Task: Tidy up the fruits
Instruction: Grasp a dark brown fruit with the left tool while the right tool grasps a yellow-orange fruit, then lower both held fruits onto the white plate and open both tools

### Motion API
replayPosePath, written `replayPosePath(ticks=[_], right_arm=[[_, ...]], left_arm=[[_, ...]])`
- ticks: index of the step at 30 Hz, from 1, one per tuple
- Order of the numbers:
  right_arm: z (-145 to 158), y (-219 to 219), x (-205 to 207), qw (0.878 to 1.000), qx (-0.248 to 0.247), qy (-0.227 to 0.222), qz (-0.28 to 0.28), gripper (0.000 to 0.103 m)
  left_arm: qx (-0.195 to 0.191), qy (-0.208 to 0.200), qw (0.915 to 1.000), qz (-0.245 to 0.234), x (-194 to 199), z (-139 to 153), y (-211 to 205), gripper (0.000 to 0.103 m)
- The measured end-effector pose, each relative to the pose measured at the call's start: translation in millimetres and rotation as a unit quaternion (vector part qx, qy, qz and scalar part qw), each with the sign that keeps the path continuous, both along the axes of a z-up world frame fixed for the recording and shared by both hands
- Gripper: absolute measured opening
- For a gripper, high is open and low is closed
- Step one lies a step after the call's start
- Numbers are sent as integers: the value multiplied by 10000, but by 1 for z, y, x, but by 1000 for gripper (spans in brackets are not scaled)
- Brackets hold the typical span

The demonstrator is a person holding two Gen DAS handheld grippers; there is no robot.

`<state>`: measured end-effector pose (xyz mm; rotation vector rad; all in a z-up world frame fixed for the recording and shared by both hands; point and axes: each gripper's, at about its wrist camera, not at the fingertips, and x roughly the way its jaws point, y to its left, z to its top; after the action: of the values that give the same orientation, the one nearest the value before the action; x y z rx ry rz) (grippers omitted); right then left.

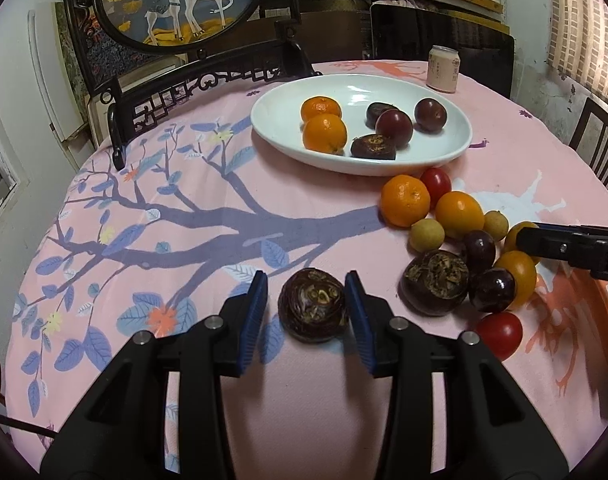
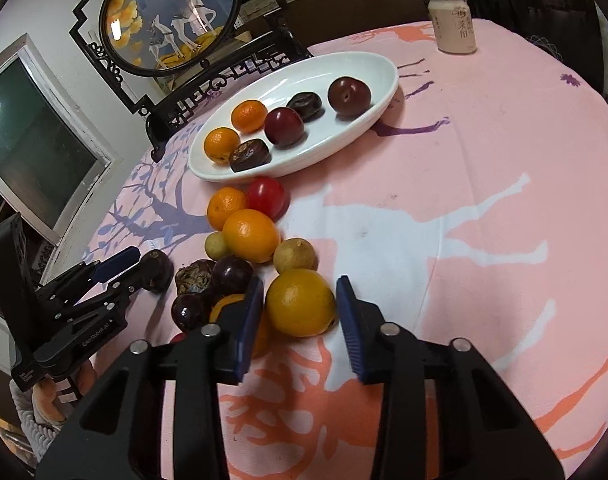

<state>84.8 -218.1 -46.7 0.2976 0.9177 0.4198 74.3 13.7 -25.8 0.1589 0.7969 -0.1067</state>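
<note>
Blue-padded fingers of the left gripper stand wide on either side of a dark water chestnut lying on the pink tablecloth, the right pad just beside it and the left a little apart, so the fruit is framed but not yet gripped. Over in the right wrist view, the right gripper is likewise spread wide around a yellow-orange citrus at the near end of the loose pile of fruit, its pads close to the skin but not visibly pressing. Beyond the pile, the white oval dish already holds two tangerines, two plums and two chestnuts, grouped by kind. Judging by that, the sorting is partly done and both tools are at the pick-up step; the next move calls for closing gently on each round fruit, lifting clear of its neighbours, and carrying it to its matching group on the dish. A drink can stands on the far side.
</note>
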Motion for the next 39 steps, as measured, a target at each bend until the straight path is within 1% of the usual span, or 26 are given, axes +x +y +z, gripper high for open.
replayPosePath(ticks=[2,5,9,12,15,19,20,22,24,26,28,31,33,35,36,37,38,39], right_arm=[[1,1,-1,10000,-25,-29,-5,37],[2,2,-3,9999,-79,-74,-20,36],[4,0,-3,9998,-117,-152,-89,36],[4,-1,-2,9998,-121,-133,-86,36],[5,-2,-3,9998,-113,-151,-91,36],[8,-4,-4,9996,-82,-236,-162,36],[11,-6,-5,9993,-60,-304,-218,36],[21,-10,-5,9980,-59,-526,-341,37],[34,-11,2,9967,-60,-695,-412,36],[53,-8,18,9954,-100,-815,-499,37],[63,-3,33,9947,-132,-879,-516,37],[69,13,67,9940,-261,-919,-528,37],[65,22,83,9928,-441,-957,-562,37],[57,31,98,9908,-683,-1010,-582,38],[52,32,101,9905,-757,-989,-578,43],[46,32,104,9906,-821,-946,-555,46],[44,30,104,9906,-819,-956,-540,47],[43,27,103,9903,-792,-993,-559,47]], left_arm=[[30,-3,10000,-3,0,-1,-1,42],[-34,51,9999,-87,0,-2,-2,42],[27,167,9998,-68,3,-7,-3,42],[-44,257,9997,-29,6,-10,0,42],[-121,304,9995,-49,8,-11,1,40],[-169,226,9995,-121,5,-7,0,40],[-196,107,9997,-72,4,-1,1,40],[-264,-2,9996,-21,9,11,2,40],[-140,-170,9998,16,24,29,-4,40],[86,-425,9991,28,43,47,-18,40],[46,-514,9987,4,61,57,-27,40],[-185,-478,9986,125,95,56,-32,40],[-195,-448,9984,298,112,48,-31,40],[-324,-424,9978,385,123,40,-25,40],[-417,-440,9973,410,125,36,-21,42],[-450,-453,9970,432,126,33,-18,53],[-436,-458,9971,433,126,32,-17,65],[-416,-490,9970,426,126,32,-15,67]])
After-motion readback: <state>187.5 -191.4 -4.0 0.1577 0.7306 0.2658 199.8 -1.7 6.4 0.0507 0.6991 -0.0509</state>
